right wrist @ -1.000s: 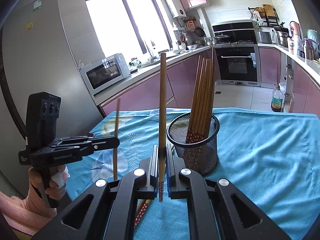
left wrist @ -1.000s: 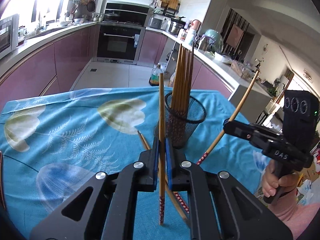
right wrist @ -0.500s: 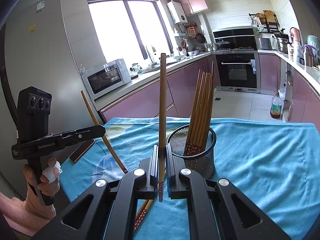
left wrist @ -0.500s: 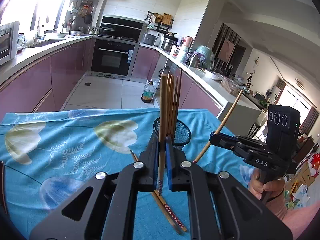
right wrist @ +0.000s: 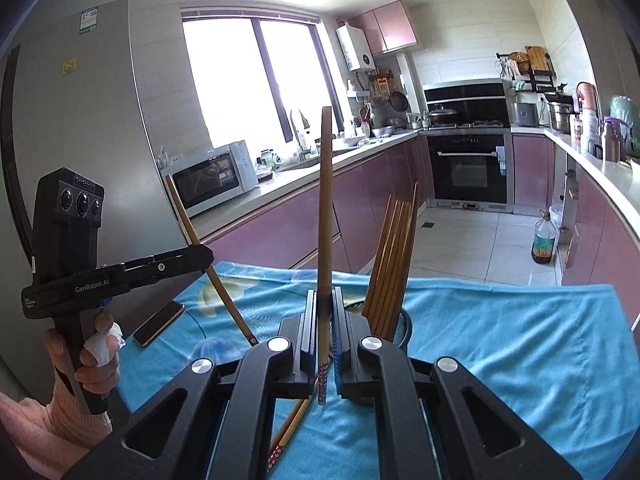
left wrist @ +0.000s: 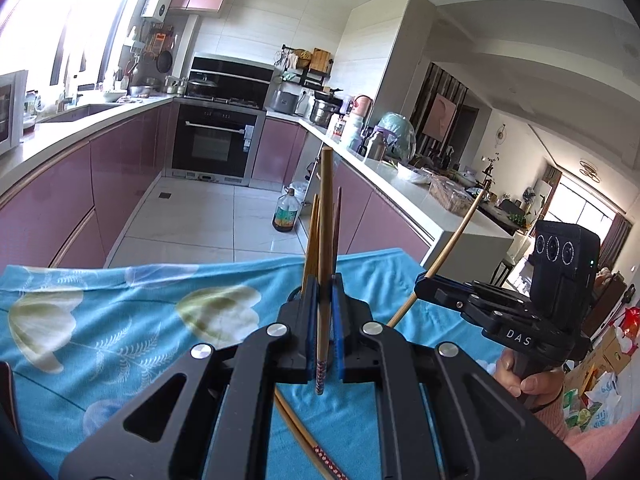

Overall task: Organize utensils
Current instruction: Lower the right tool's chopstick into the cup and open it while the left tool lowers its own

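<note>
Left gripper point(left wrist: 325, 332) clenched on a single wooden chopstick point(left wrist: 325, 240), long axis close to upright, plain end toward twelve o'clock, red-patterned end hanging just below the fingers point(left wrist: 310, 328). Seen from the right wrist view, same chopstick tilted, plain end toward eleven o'clock, patterned end toward five.

Right gripper point(right wrist: 323, 336) likewise clamped on a second chopstick point(right wrist: 325, 220), near vertical, plain end up at twelve o'clock, patterned end poking out below the fingers point(right wrist: 309, 332). From the left wrist view, this one leaning, upper end toward one o'clock.

Black mesh holder point(right wrist: 404, 330) at about two o'clock of the right gripper, mostly hidden behind it, carrying a bundle of chopsticks point(right wrist: 394, 264) standing on end, fanned slightly. Possibly two more chopsticks point(right wrist: 290, 428) lying flat on the cloth below the right gripper, partly hidden, count unsure.

Worktop covered by a turquoise cloth point(right wrist: 500, 352) printed with pale leaves and flowers. Flat dark phone-like object point(right wrist: 159, 323) on the cloth at nine o'clock in the right wrist view.

Kitchen beyond: mauve cabinets, black built-in oven point(right wrist: 468, 168), microwave point(right wrist: 214, 178) beside a bright window, tiled floor with an oil bottle point(right wrist: 543, 242). Hand point(right wrist: 94, 354) in a pink sleeve on the left grip.
</note>
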Motion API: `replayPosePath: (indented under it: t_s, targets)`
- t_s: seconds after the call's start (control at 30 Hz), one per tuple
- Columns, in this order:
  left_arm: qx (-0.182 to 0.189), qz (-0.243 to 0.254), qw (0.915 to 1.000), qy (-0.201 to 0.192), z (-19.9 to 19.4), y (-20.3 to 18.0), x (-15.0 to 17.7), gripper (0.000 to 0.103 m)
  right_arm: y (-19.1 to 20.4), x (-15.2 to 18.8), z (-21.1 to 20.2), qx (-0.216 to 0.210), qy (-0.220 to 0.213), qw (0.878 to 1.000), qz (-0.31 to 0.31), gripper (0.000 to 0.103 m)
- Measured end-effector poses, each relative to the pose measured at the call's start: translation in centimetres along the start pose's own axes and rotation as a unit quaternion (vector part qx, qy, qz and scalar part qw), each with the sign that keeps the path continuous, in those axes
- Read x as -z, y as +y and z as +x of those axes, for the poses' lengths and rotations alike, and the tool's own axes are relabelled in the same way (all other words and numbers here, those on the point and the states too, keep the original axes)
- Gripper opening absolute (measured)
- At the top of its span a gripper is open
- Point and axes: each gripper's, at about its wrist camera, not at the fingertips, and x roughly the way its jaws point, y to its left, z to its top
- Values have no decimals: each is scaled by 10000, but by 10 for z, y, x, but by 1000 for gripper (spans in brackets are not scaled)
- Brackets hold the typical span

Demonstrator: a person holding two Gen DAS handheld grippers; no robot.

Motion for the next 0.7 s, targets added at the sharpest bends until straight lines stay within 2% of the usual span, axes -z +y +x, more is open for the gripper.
replayPosePath:
  t_s: [0.33, 0.7]
  targets:
    - [23, 296, 9991, -303, 3, -20, -35, 7, -6, -34, -8, 131, -373, 9991, -149, 6]
    - [-136, 372, 9990, -208, 39, -27, -52, 7, -22, -38, 17, 300, -222, 9993, -61, 6]
